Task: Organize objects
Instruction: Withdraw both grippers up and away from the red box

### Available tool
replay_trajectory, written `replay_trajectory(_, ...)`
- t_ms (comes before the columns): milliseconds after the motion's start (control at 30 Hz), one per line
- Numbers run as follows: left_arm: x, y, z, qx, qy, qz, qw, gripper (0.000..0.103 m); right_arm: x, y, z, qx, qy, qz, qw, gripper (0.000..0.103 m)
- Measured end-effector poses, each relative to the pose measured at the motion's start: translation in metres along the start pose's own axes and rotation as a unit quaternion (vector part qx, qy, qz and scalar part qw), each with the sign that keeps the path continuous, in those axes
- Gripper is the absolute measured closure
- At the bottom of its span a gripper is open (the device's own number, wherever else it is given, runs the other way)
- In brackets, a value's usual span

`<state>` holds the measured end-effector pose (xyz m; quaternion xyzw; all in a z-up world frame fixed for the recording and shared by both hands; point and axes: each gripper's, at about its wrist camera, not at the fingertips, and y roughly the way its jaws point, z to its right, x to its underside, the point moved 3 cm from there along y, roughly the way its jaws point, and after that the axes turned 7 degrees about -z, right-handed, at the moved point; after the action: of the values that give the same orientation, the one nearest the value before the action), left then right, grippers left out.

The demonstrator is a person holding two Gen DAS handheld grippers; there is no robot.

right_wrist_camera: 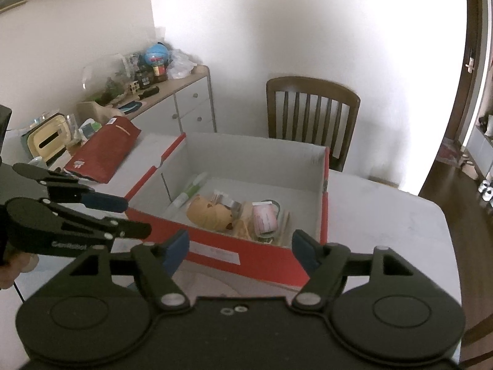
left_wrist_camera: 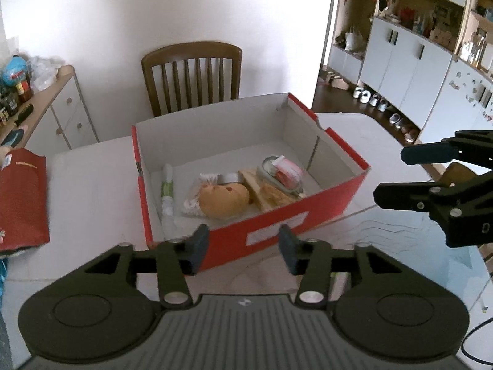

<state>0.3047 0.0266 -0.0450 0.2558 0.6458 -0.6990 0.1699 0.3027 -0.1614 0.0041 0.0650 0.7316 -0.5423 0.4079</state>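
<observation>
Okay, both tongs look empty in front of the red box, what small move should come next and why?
Probably swing the left tongs toward the red pouch lying on the table outside the red box. Both the left and the right tongs stand open and empty, the bun and tube already lie inside, and the pouch looks like the nearest loose item.

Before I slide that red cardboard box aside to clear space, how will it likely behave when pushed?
The red box is thin open cardboard with a torn rim, so its walls would probably flex if squeezed. It holds only a few small things, like the tube, so it likely slides easily on the smooth white table. Being low and wide, it seems unlikely to tip.
</observation>
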Motion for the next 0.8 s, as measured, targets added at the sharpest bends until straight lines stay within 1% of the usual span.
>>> replay_trajectory(100, 0.007, -0.009, 0.004, 0.001, -0.001, 0.007, 1.0, 0.05, 0.005, -0.008, -0.002, -0.001, -0.002, 0.004, 1.0, 0.027)
replay_trajectory(167, 0.011, -0.015, 0.005, 0.005, -0.007, 0.013, 0.9999, 0.038, 0.009, -0.013, -0.003, -0.003, -0.003, 0.007, 1.0, 0.024)
replay_trajectory(233, 0.015, -0.021, 0.007, 0.004, -0.008, 0.023, 0.9997, 0.034, 0.012, -0.018, -0.005, -0.004, -0.007, 0.012, 1.0, 0.019)
replay_trajectory(333, 0.022, -0.028, 0.009, 0.007, -0.012, 0.031, 0.9994, 0.032, 0.016, -0.025, -0.008, -0.01, -0.009, 0.017, 1.0, 0.014)
replay_trajectory(367, 0.024, -0.03, 0.009, 0.008, -0.015, 0.033, 0.9993, 0.029, 0.018, -0.027, -0.009, -0.01, -0.009, 0.018, 1.0, 0.013)
replay_trajectory(433, 0.029, -0.034, 0.009, 0.011, -0.023, 0.036, 0.999, 0.025, 0.022, -0.03, -0.011, -0.009, -0.011, 0.021, 1.0, 0.005)
replay_trajectory(500, 0.035, -0.037, 0.008, 0.012, -0.028, 0.04, 0.9987, 0.023, 0.025, -0.032, -0.013, -0.011, -0.011, 0.02, 1.0, 0.002)
replay_trajectory(533, 0.038, -0.038, 0.008, 0.012, -0.031, 0.04, 0.9987, 0.021, 0.027, -0.033, -0.013, -0.012, -0.01, 0.019, 1.0, 0.001)
replay_trajectory(667, 0.052, -0.037, 0.008, 0.021, -0.043, 0.033, 0.9983, 0.02, 0.039, -0.033, -0.015, -0.015, -0.006, 0.009, 1.0, 0.001)
replay_trajectory(700, 0.056, -0.036, 0.007, 0.022, -0.045, 0.03, 0.9983, 0.019, 0.043, -0.033, -0.015, -0.015, -0.003, 0.007, 1.0, 0.001)
replay_trajectory(733, 0.06, -0.035, 0.008, 0.023, -0.048, 0.027, 0.9982, 0.016, 0.046, -0.033, -0.015, -0.016, 0.0, 0.005, 1.0, 0.0)
replay_trajectory(800, 0.068, -0.034, 0.007, 0.026, -0.053, 0.024, 0.998, 0.014, 0.054, -0.032, -0.014, -0.016, 0.006, -0.001, 1.0, 0.0)
